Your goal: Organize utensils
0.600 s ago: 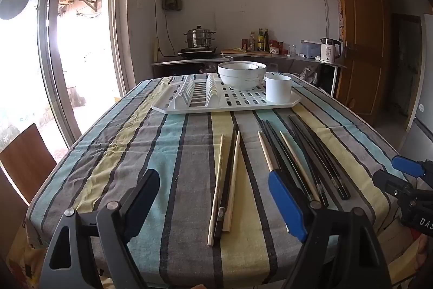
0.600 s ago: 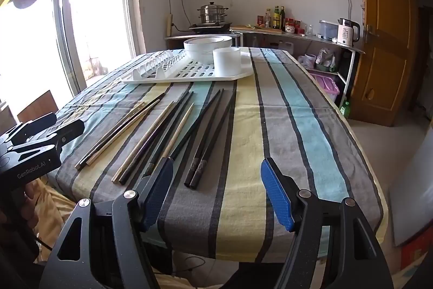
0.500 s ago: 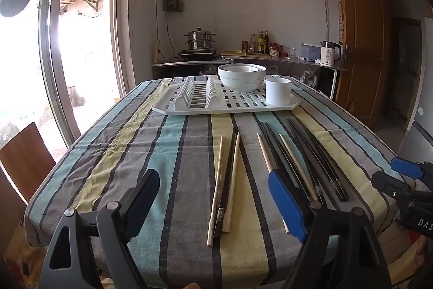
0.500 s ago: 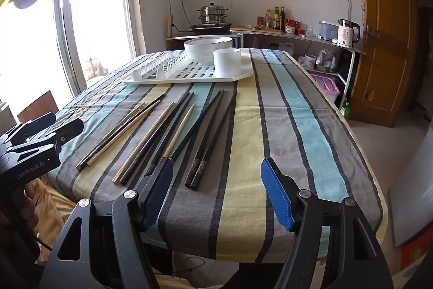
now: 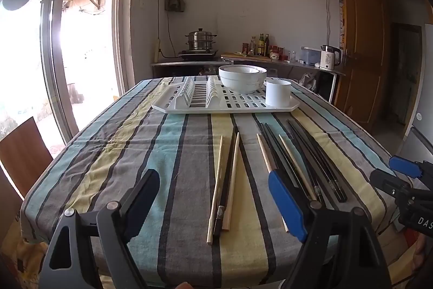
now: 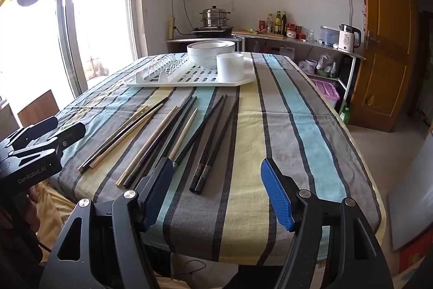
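Compared with half a second ago almost nothing on the table has changed: the chopsticks (image 5: 226, 180) lie in the same loose groups on the striped tablecloth (image 5: 130, 153), pale wooden ones mixed with black ones, all pointing roughly toward the white drying rack (image 5: 189, 106) at the far end. The stacked white bowls (image 5: 242, 79) and the white cup (image 5: 278, 93) sit on that rack exactly as before. The left gripper (image 5: 213, 199) hangs above the near edge with its jaws spread wide and empty, the leftmost bundle of three sticks lying on the cloth below the gap. The right gripper (image 6: 216, 191) is likewise wide open and holds nothing; a black pair (image 6: 208, 151) lies below its gap. Both views have shifted only slightly, if at all.
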The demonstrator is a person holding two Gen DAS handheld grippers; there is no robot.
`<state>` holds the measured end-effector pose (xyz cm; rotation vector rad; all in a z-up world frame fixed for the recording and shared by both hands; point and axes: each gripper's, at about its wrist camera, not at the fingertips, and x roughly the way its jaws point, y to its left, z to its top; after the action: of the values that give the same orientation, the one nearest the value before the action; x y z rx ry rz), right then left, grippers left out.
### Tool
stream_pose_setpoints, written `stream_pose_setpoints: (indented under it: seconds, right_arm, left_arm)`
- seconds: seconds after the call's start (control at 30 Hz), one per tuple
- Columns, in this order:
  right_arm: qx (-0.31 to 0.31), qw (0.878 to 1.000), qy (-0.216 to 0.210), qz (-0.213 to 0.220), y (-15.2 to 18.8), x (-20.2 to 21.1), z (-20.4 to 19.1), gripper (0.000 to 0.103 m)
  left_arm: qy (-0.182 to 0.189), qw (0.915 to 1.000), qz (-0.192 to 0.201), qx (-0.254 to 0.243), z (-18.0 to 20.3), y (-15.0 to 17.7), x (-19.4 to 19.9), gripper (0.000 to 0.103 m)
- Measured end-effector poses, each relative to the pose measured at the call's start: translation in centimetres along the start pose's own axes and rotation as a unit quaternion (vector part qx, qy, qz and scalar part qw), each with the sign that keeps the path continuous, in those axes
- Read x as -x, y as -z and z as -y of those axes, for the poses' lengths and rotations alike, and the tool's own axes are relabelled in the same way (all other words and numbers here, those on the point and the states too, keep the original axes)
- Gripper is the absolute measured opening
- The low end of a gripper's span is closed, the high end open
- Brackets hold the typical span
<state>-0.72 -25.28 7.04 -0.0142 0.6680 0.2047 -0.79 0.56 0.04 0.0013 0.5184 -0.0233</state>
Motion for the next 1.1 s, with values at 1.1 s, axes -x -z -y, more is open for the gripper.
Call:
stream_pose_setpoints:
  seconds: [1.1]
  right_arm:
    - [0.002,1.000,0.001,0.003,-0.21,0.25,-0.12,0.068]
  left_arm:
    - [0.001,1.0000,0.000,-0.006,-0.18,-0.03,0.10,0.083]
